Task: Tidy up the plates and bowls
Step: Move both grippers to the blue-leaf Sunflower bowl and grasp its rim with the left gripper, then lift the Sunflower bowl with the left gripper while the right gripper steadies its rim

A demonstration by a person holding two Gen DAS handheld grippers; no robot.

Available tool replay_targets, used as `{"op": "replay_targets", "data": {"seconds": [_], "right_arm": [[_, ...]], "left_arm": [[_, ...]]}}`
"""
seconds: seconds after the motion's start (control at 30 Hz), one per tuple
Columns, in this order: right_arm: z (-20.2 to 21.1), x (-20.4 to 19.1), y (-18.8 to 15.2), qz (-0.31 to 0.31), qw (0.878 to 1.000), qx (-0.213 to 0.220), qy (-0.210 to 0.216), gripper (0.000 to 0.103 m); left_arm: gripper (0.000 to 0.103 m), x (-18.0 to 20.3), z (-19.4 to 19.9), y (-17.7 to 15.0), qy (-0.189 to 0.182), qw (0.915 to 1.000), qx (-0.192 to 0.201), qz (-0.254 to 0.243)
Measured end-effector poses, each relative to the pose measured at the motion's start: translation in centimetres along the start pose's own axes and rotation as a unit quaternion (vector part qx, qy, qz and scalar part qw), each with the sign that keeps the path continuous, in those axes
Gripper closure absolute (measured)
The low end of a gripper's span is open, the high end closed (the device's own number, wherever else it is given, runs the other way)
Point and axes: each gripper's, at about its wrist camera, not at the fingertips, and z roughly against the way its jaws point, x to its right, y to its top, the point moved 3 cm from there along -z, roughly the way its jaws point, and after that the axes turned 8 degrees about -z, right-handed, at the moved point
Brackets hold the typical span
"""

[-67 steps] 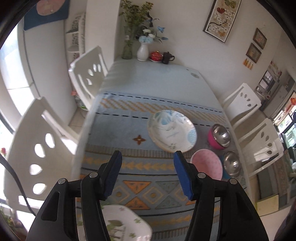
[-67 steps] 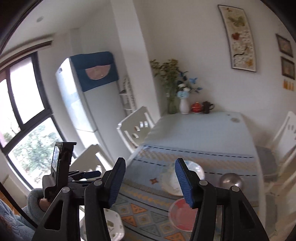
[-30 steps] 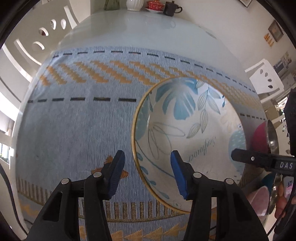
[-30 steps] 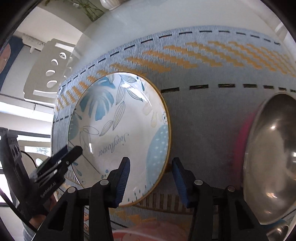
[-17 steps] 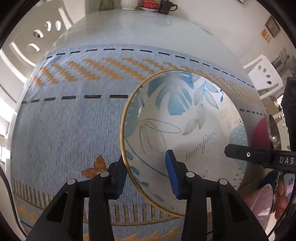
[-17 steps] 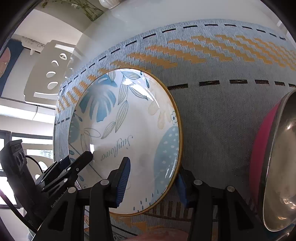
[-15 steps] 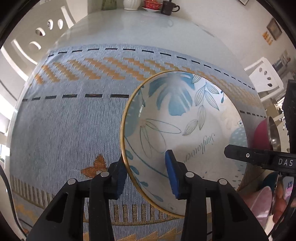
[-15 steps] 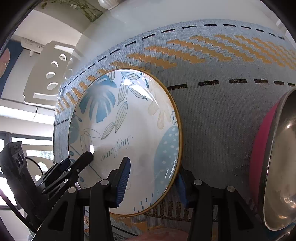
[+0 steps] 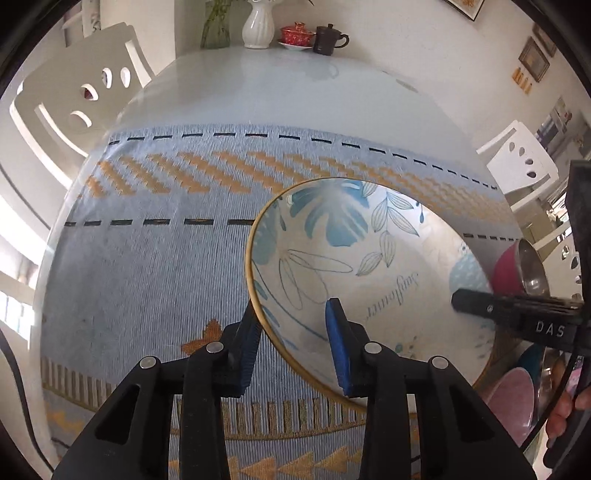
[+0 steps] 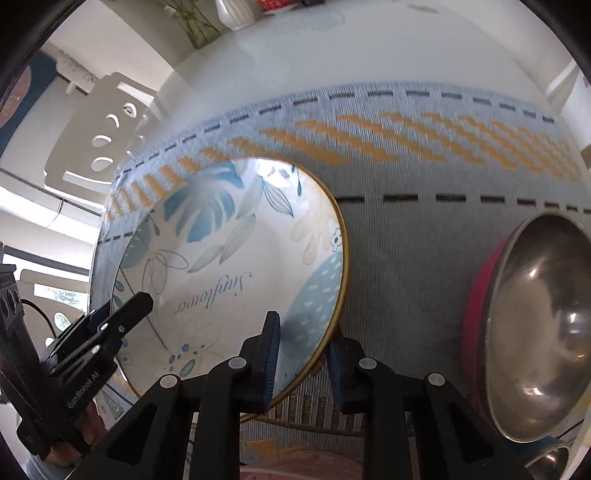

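Note:
A large white plate (image 9: 369,266) with blue leaves and a gold rim sits tilted over the patterned blue cloth (image 9: 155,266). My left gripper (image 9: 291,317) grips its left rim, one pad under the edge and one inside; its jaws are closing on the rim. From the opposite side my right gripper (image 10: 303,332) clamps the same plate (image 10: 229,266) at its right rim, jaws likewise closing with the rim between them. A steel bowl with a pink outside (image 10: 535,314) stands right of the plate. A pink plate (image 9: 509,398) lies near the front right.
At the table's far end stand a white vase (image 9: 258,24), a red teacup (image 9: 295,35) and a dark mug (image 9: 327,36). White chairs (image 9: 74,92) flank the table on both sides. A small steel bowl (image 10: 546,458) sits by the pink-sided bowl.
Both pairs of jaws have narrowed onto the plate's rim. The plate's edge now sits off the cloth, and the left view has pulled back and up a little.

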Motion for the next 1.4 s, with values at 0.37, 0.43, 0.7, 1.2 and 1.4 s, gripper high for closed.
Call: {"op": "replay_targets", "data": {"seconds": [0.37,0.43,0.7,1.2,1.4], "right_arm": [[1.0,-0.2,-0.5,0.018,0.999,0.026,0.002,0.08],[1.2,-0.3,-0.6,0.023,0.999,0.032,0.005,0.08],[3.4,-1.8,-1.2,0.039,0.997,0.056,0.027,0.08],[9.7,-7.2,-6.9,0.104,0.987,0.101,0.071,0.08],[12.1,-9.3,-11.1,0.138,0.98,0.11,0.088,0.079]], "left_arm": [[0.072,0.7,1.9,-0.5,0.017,0.9998,0.002,-0.008],[0.072,0.6,2.7,-0.4,0.019,0.9998,0.008,-0.007],[0.072,0.4,6.7,-0.7,0.047,0.998,0.041,-0.007],[0.072,-0.6,17.1,-5.6,0.111,0.9873,0.11,0.029],[0.072,-1.0,21.2,-9.6,0.136,0.9808,0.13,0.052]]}}
